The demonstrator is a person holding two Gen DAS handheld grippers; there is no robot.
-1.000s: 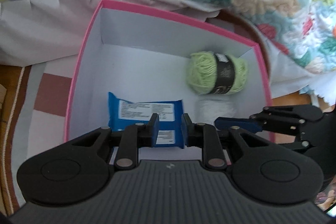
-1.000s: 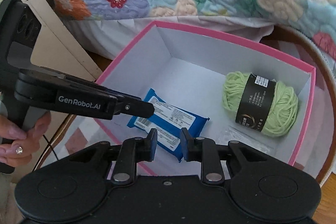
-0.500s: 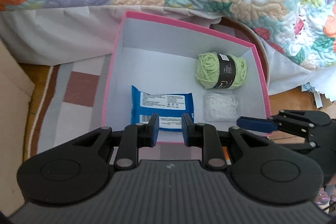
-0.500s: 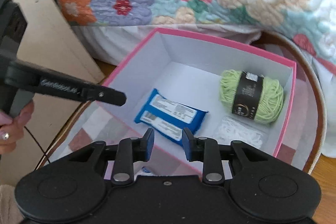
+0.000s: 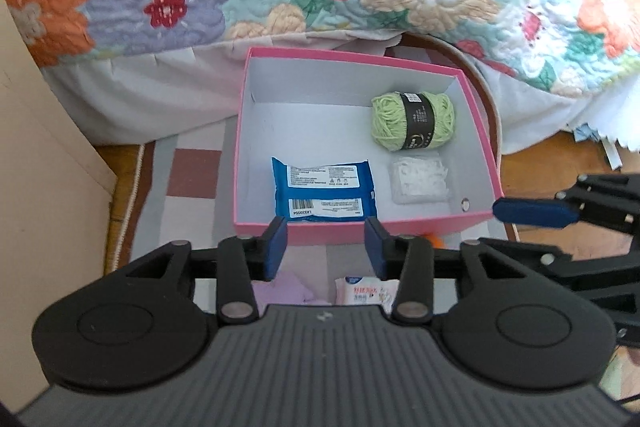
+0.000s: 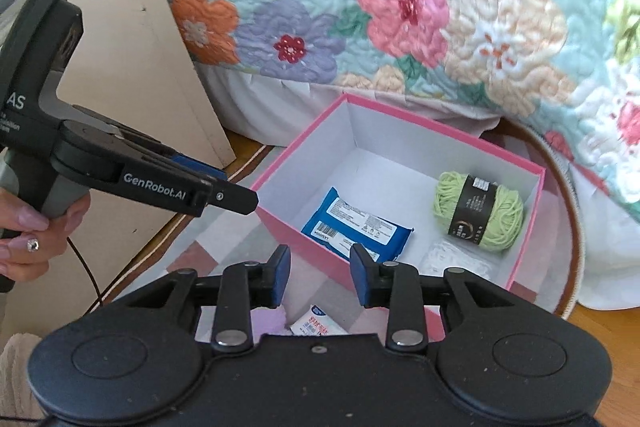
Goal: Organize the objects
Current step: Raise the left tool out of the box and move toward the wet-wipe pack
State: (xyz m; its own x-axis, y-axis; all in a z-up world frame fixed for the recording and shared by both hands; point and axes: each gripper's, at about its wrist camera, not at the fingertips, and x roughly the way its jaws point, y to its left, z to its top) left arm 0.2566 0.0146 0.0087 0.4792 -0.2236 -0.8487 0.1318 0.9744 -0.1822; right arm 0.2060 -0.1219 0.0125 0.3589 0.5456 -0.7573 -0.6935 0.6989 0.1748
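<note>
Now both grippers are sitting clear of the pink box (image 5: 362,227), higher and farther back than a second ago, when their tips were hanging down inside it over the blue wipes pack (image 5: 323,191). The left gripper (image 5: 326,247) is showing jaws that have just been opening, parted partway with nothing between them; the right gripper (image 6: 319,273) has likewise just been opening, parted somewhat less, and is also carrying nothing. That reads as a finished drop-off: the pack, the green yarn ball (image 5: 413,121) and the clear packet of white bits (image 5: 418,179) are all resting on the box floor, and the hands are probably freeing up for the next item. Candidates are showing below the fingers on the rug (image 5: 192,187): a white sachet with red print (image 5: 366,293) and a lilac item (image 5: 286,289), both outside the box, near its front wall. The wipes pack is lying flat, label up, against the near wall at the left; its long axis is running parallel to that wall. The yarn ball is lying on its side at the far right, its long axis running the same way, its black band wrapping its middle.
</note>
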